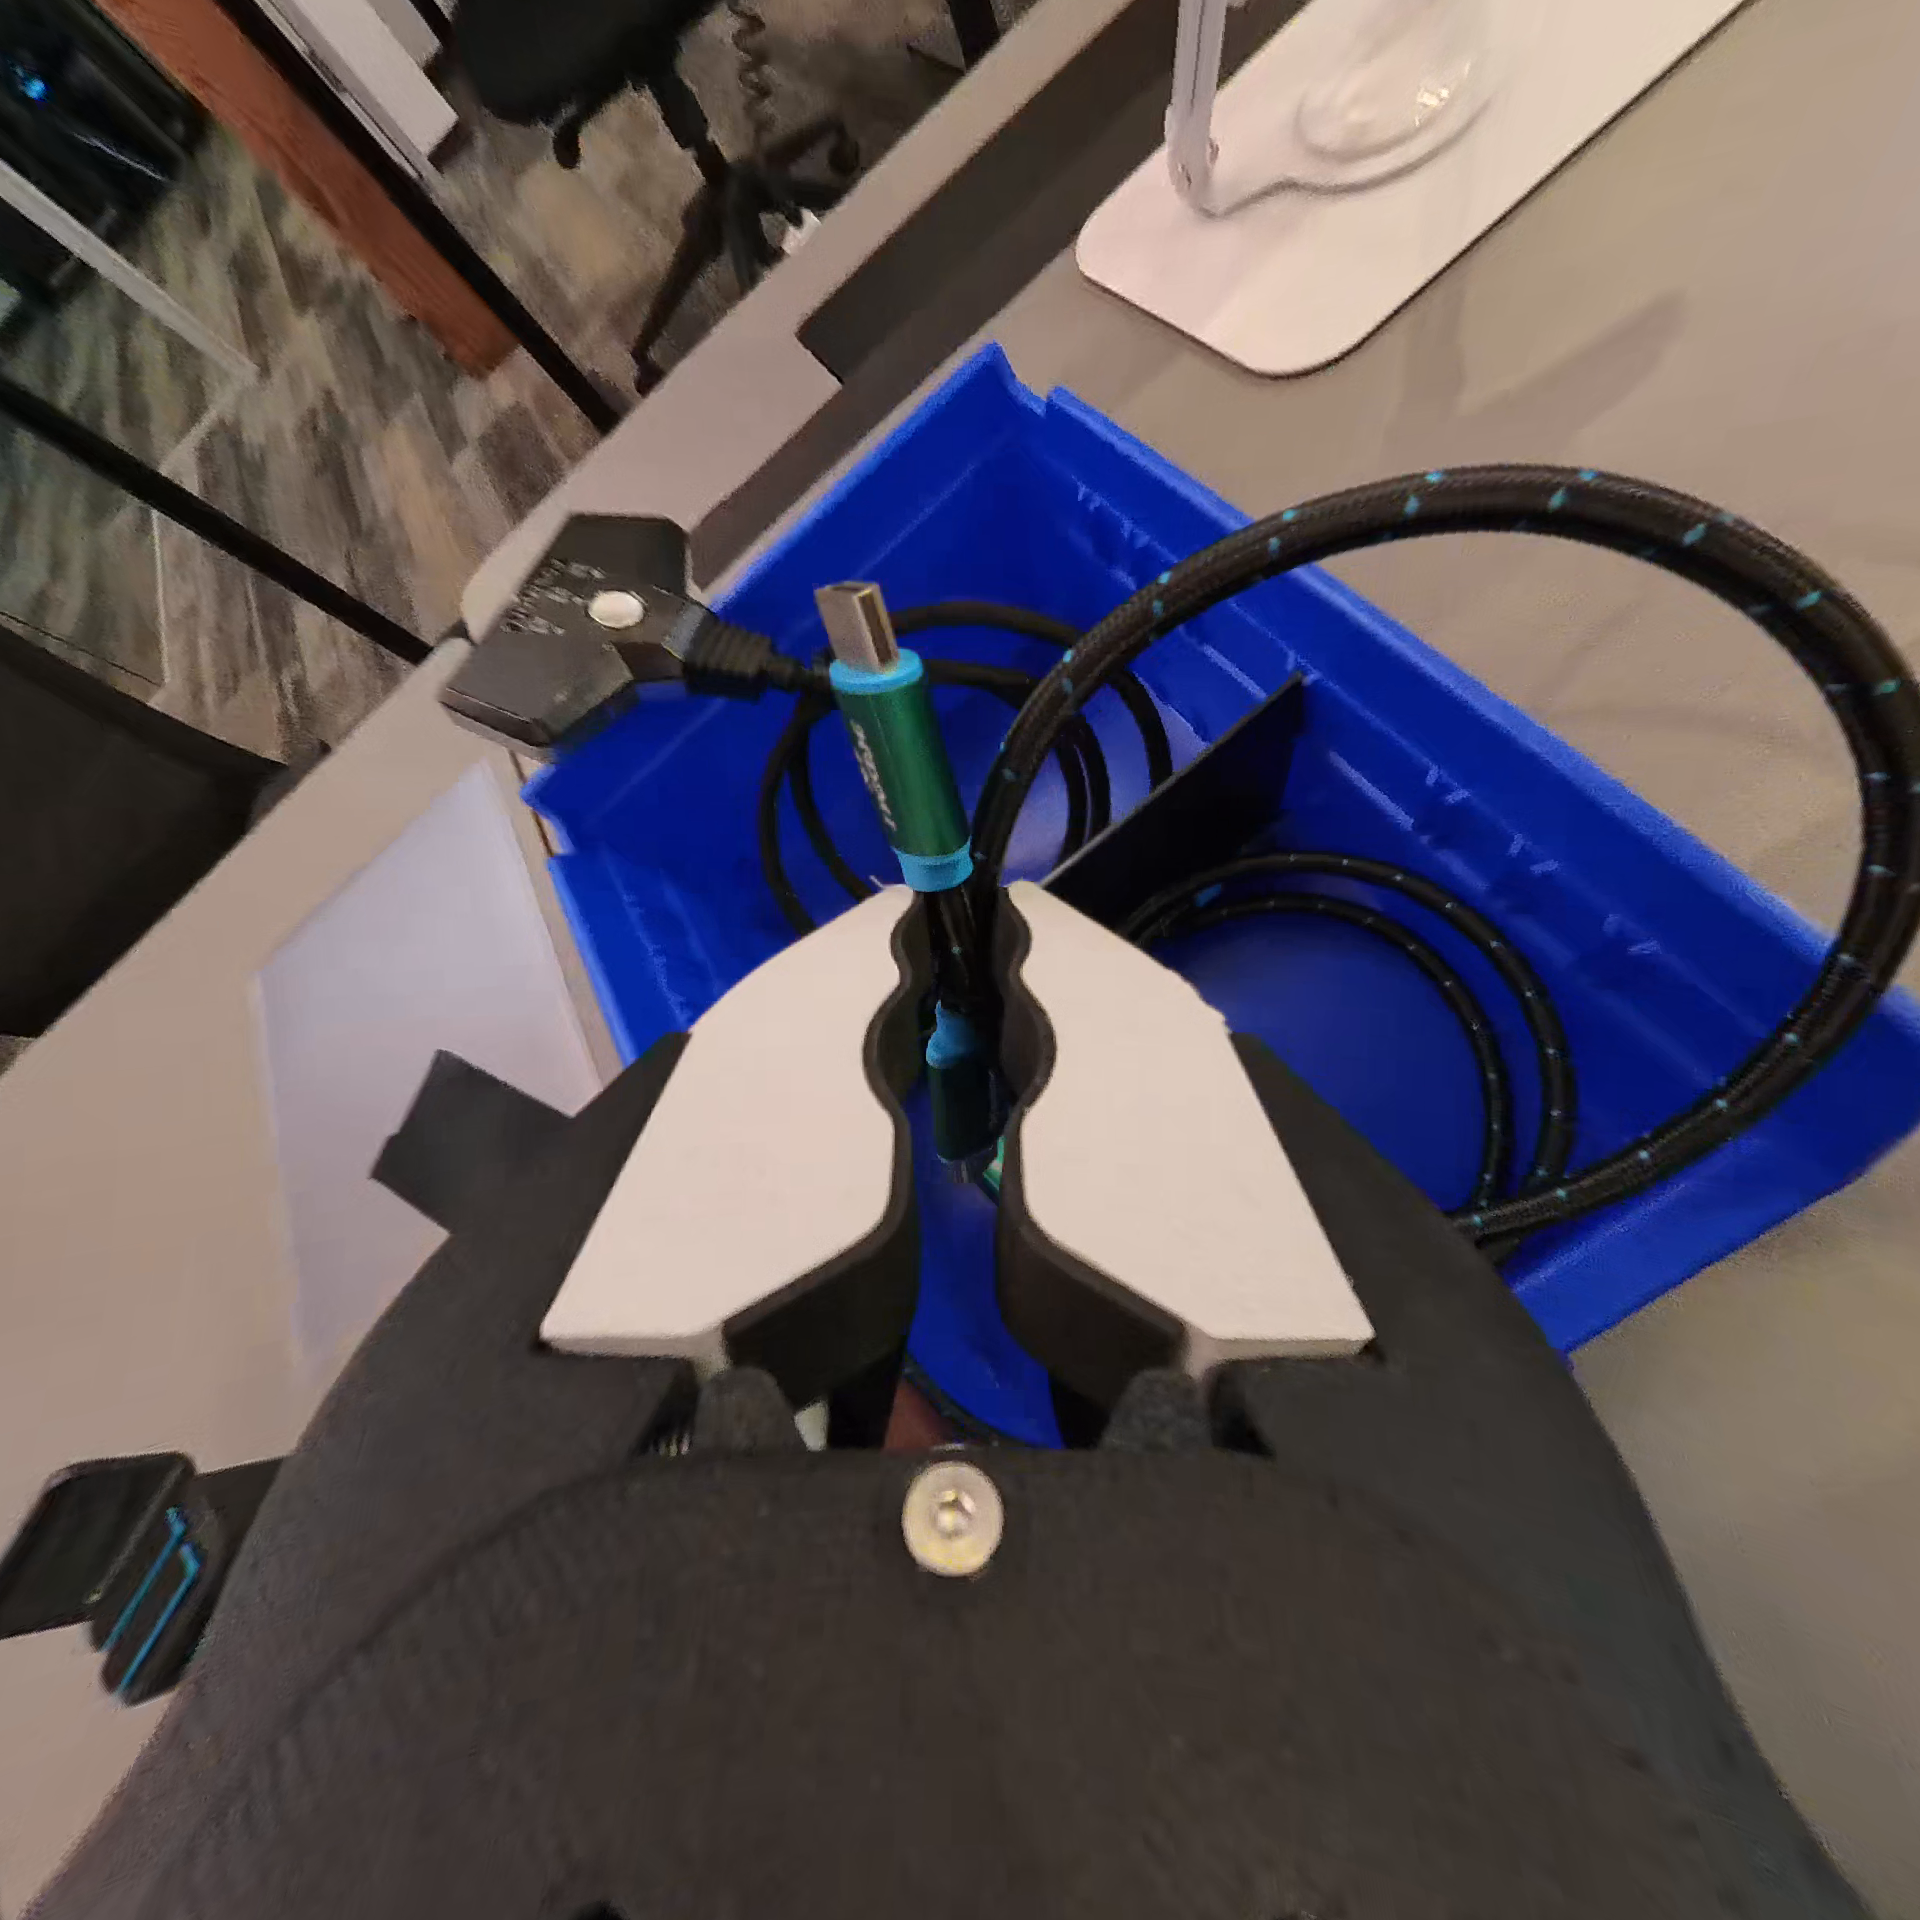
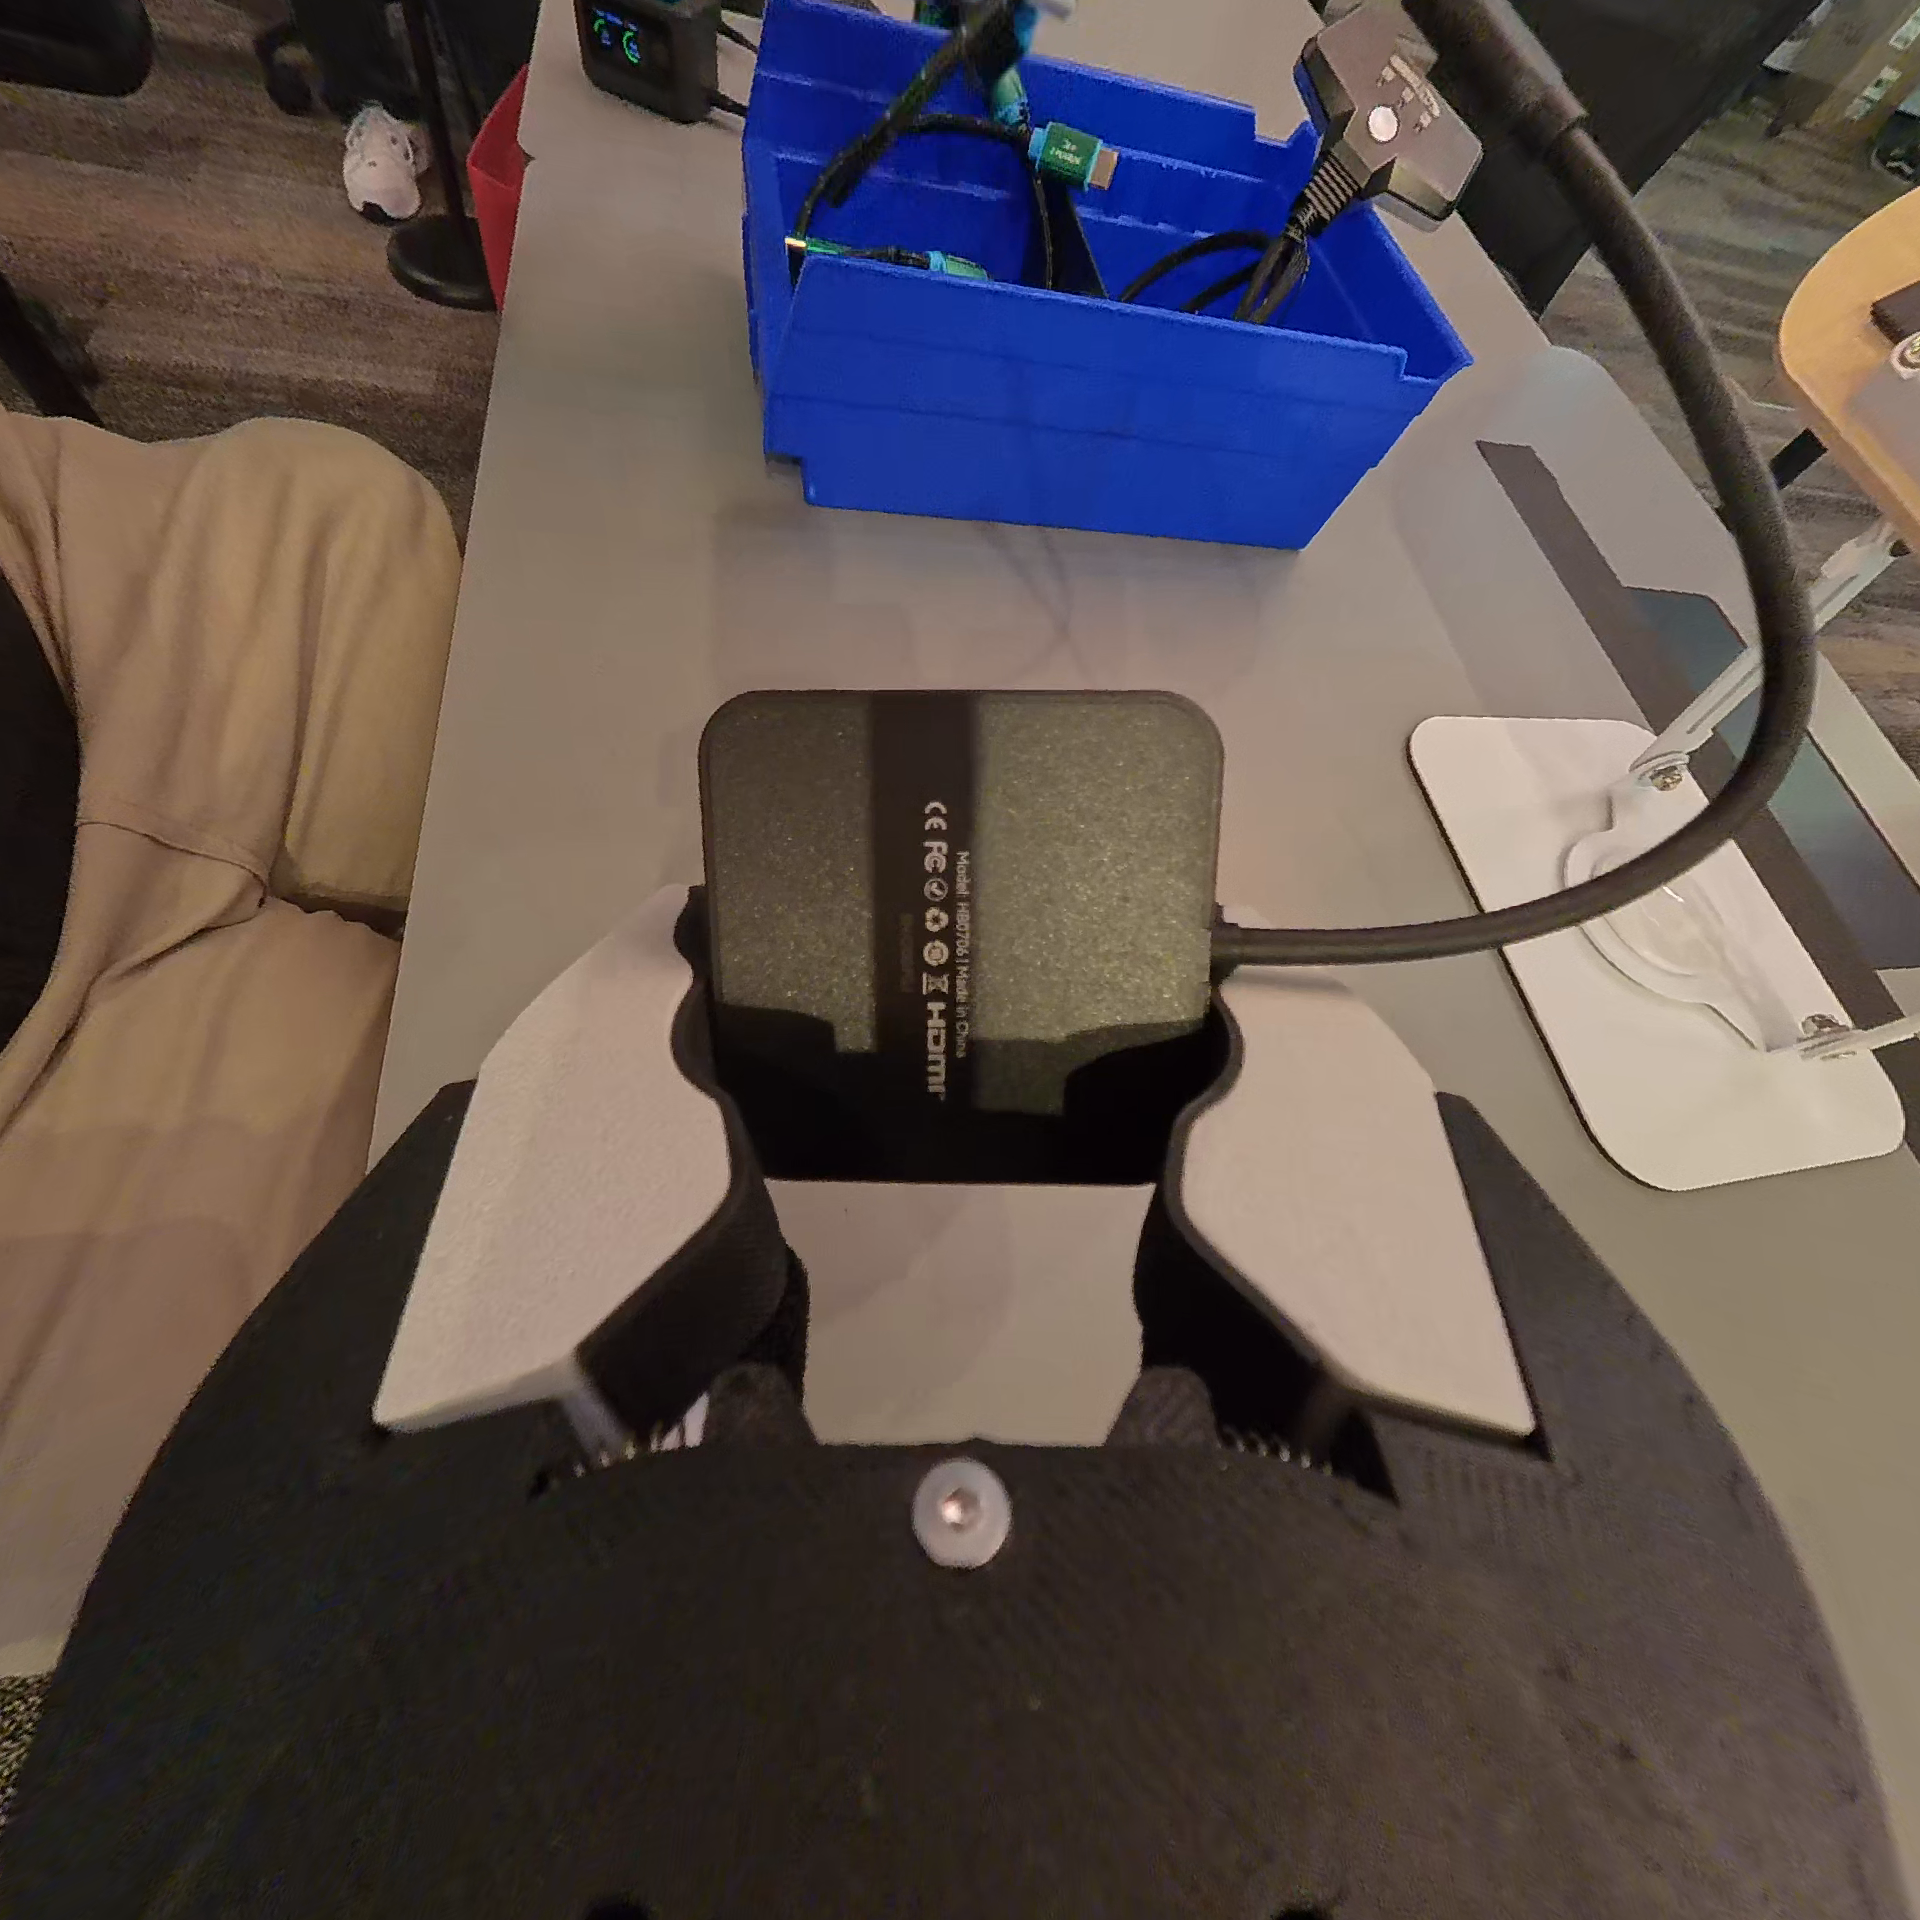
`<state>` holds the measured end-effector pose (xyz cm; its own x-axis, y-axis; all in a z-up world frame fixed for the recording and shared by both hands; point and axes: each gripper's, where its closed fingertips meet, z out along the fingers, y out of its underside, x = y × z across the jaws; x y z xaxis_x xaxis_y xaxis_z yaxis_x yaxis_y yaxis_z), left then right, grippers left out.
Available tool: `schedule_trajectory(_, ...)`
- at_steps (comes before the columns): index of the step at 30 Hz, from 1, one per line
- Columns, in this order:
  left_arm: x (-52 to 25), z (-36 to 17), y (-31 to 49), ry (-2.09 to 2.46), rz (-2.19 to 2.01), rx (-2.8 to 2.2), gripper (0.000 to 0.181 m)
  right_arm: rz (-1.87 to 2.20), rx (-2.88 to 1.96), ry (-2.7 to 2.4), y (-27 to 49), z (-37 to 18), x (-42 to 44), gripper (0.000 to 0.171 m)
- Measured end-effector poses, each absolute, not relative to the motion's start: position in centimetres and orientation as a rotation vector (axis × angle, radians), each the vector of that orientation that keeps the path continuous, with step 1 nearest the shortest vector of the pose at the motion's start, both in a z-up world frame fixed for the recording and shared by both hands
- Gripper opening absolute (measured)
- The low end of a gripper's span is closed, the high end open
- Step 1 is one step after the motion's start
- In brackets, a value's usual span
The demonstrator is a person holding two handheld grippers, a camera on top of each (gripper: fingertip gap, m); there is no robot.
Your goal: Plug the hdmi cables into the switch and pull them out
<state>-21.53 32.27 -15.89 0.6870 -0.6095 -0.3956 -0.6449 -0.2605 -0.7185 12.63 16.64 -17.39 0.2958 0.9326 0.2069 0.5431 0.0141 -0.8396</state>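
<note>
My left gripper (image 1: 961, 904) is shut on a black braided HDMI cable (image 1: 1558, 499), just behind its green and teal connector (image 1: 896, 727). The connector points away from me, above the blue bin (image 1: 1403, 831). The cable loops out to the right and back into the bin. My right gripper (image 2: 961, 935) is shut on the black square switch (image 2: 961, 831) and holds it above the grey table (image 2: 603, 582), underside towards the camera. A thick black cable (image 2: 1714, 468) leaves the switch's right side and arcs up out of view.
The blue bin (image 2: 1091, 416) holds coiled cables and more green connectors (image 2: 1070, 156). A black T-shaped adapter (image 2: 1382, 125) rests on its far corner, also in the left wrist view (image 1: 582, 644). A white stand base (image 2: 1662, 935) lies right. A person's beige clothing (image 2: 208, 727) is left of the table. The grippers' ends are close to 40 cm from one another.
</note>
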Motion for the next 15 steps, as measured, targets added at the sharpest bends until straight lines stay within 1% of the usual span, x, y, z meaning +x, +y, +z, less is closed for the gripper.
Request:
schedule_trajectory(1, -21.4, -15.1, 32.1, 0.976, 0.043, -1.929, 0.011, 0.533, -1.651, -1.365, 16.6, -17.4, 12.7, 0.086)
schedule_trajectory(5, -19.3, -11.1, 30.7, 0.949, -0.153, -1.821, 0.01, 0.528, -1.65, -1.359, 16.7, -17.1, 12.8, 0.086)
schedule_trajectory(9, -15.4, -7.1, 28.8, 0.921, -0.433, -1.685, 0.01, 0.519, -1.649, -1.356, 16.6, -16.9, 12.9, 0.086)
schedule_trajectory(15, -7.0, -4.5, 26.0, 0.933, -0.802, -1.52, 0.01, 0.502, -1.657, -1.332, 16.3, -16.4, 13.7, 0.086)
